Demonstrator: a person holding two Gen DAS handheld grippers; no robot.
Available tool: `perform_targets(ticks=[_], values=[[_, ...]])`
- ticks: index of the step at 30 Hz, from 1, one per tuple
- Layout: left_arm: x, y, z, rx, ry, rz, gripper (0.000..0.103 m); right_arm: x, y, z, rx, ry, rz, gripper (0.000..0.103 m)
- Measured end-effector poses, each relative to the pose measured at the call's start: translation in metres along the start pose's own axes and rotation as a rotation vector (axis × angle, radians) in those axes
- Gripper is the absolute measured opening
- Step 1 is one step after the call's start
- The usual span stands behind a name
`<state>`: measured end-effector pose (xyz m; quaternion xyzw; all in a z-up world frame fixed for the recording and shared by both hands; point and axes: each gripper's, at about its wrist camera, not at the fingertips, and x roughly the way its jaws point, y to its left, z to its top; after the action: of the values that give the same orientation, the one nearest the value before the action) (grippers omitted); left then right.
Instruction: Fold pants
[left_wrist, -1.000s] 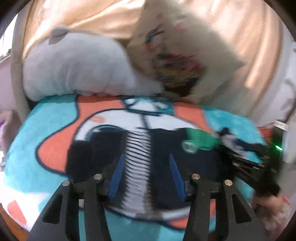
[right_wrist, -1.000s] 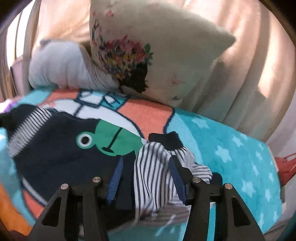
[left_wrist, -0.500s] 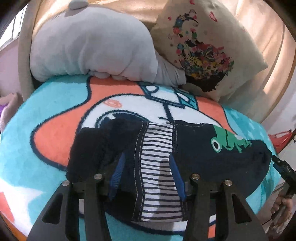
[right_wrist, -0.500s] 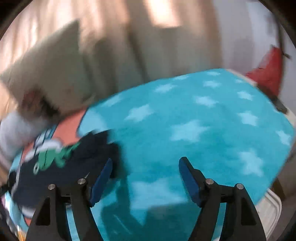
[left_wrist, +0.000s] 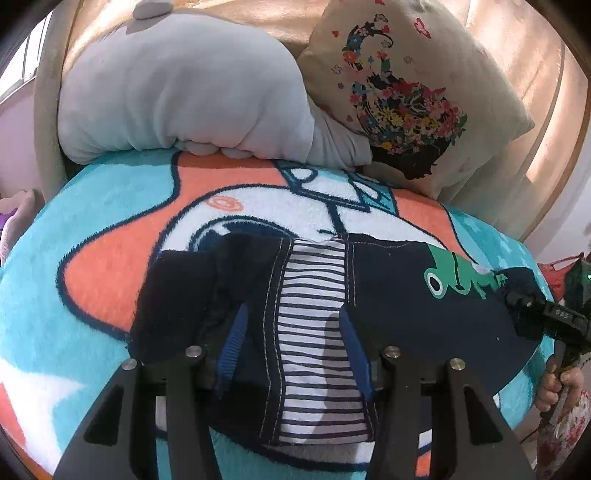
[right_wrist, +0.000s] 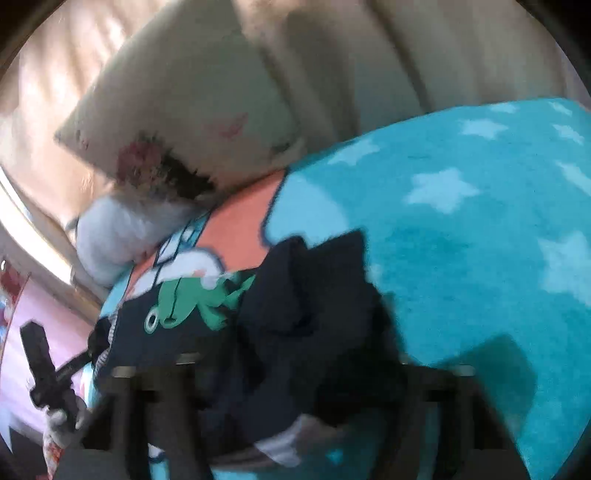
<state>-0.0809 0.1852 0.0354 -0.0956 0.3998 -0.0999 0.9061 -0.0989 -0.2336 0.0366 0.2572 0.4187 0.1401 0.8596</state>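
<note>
Navy pants (left_wrist: 406, 295) with a white striped panel and a green frog print lie stretched across a colourful blanket (left_wrist: 110, 258). My left gripper (left_wrist: 293, 347) has its blue pads (left_wrist: 231, 350) on either side of the striped waist panel and holds that end. In the blurred right wrist view, the navy leg end (right_wrist: 314, 295) is heaped between the fingers of my right gripper (right_wrist: 295, 354). Those jaws are closing and the cloth hides the pads. The left wrist view shows the right gripper (left_wrist: 517, 301) at the pants' far right end.
A grey plush pillow (left_wrist: 177, 88) and a cream cushion with a flower print (left_wrist: 406, 92) lean against the curtain behind the blanket. A hand (left_wrist: 557, 384) grips the right tool's handle at the bed's right edge. A starred turquoise stretch of blanket (right_wrist: 461, 221) lies right of the pants.
The right gripper let go of the striped bunch, swung out open over the starred blanket and came back onto the navy leg end. The pants now lie flatter; the left gripper kept its hold.
</note>
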Motion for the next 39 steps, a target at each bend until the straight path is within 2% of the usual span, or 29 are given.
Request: perform_targets(ticks=[3,7,11,14,15,17,18,20,21,24,27,34,39], values=[[-0.002,-0.005,0.002,-0.013,-0.004,0.025,0.050,-0.014,0.003,0.003,-0.024,-0.049,-0.048,0.016],[0.001,-0.021,0.003,0.027,-0.007,0.061,0.050,-0.042,-0.005,0.021,0.000,-0.125,-0.035,0.015],[0.013,-0.026,0.002,0.005,0.009,0.075,0.050,-0.047,-0.023,0.023,0.048,-0.139,-0.055,0.017],[0.015,-0.021,0.003,-0.014,0.012,0.070,0.050,-0.030,-0.039,0.016,0.076,-0.094,-0.137,0.026],[0.013,-0.019,0.005,-0.023,0.019,0.052,0.050,-0.031,-0.043,0.014,0.082,-0.095,-0.153,0.032],[0.003,-0.012,0.009,-0.050,0.028,0.013,0.050,-0.043,-0.049,0.011,0.104,-0.126,-0.137,0.037],[-0.006,-0.009,0.011,-0.062,0.032,0.001,0.050,-0.050,-0.050,0.010,0.108,-0.143,-0.148,0.047],[-0.022,-0.010,0.013,-0.065,0.030,-0.015,0.050,-0.066,-0.052,0.008,0.099,-0.187,-0.181,0.055],[-0.033,-0.015,0.014,-0.051,0.016,-0.032,0.050,-0.073,-0.052,0.006,0.101,-0.199,-0.177,0.056],[-0.060,-0.040,0.020,0.041,-0.033,-0.093,0.052,-0.086,-0.051,0.001,0.107,-0.232,-0.165,0.056],[-0.061,-0.077,0.030,0.125,-0.035,-0.139,0.058,-0.093,-0.043,-0.009,0.086,-0.250,-0.156,0.056],[0.002,-0.177,0.058,0.249,0.116,-0.302,0.058,-0.091,-0.040,-0.025,0.082,-0.239,-0.161,0.064],[0.059,-0.250,0.065,0.335,0.241,-0.420,0.058,-0.080,-0.042,-0.028,0.104,-0.212,-0.136,0.065]])
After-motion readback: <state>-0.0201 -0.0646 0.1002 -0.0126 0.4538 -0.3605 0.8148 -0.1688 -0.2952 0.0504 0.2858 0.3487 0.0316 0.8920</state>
